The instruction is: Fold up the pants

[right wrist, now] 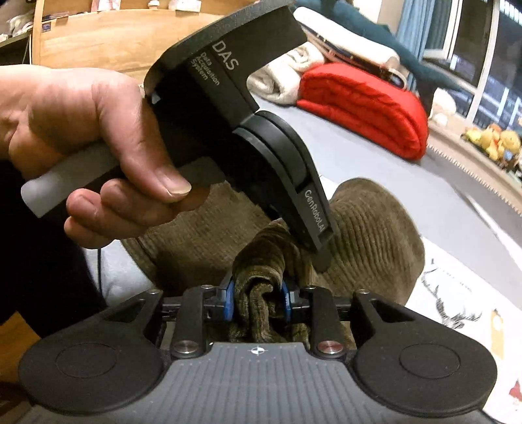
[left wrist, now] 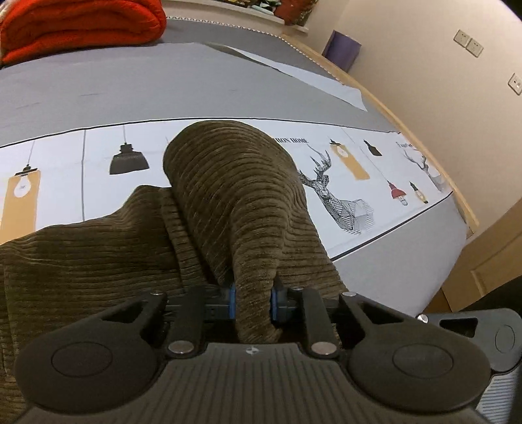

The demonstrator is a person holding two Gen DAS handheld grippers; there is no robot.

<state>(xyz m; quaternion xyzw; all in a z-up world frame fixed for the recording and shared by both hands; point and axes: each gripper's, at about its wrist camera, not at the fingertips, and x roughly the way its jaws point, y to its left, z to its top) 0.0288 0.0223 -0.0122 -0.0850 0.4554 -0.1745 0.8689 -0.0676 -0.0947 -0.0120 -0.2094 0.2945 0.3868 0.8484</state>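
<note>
Olive-brown corduroy pants (left wrist: 228, 182) lie bunched on the bed, with one part arched up in a hump. My left gripper (left wrist: 253, 303) is shut on a thick fold of this fabric, which runs between its blue pads (left wrist: 232, 303). In the right wrist view my right gripper (right wrist: 257, 300) is shut on a twisted bundle of the same pants (right wrist: 375, 228). The left gripper (right wrist: 321, 261), held by a person's hand (right wrist: 81, 137), comes down from the upper left. Its tip meets the cloth just beyond my right gripper's pads.
The bed carries a grey sheet with a white band printed with lamps and deer (left wrist: 342, 182). A folded red blanket (left wrist: 81, 26) (right wrist: 365, 107) lies farther back, beside a cream blanket (right wrist: 287, 81). A wooden bed edge (left wrist: 424, 130) and a wall close the right side.
</note>
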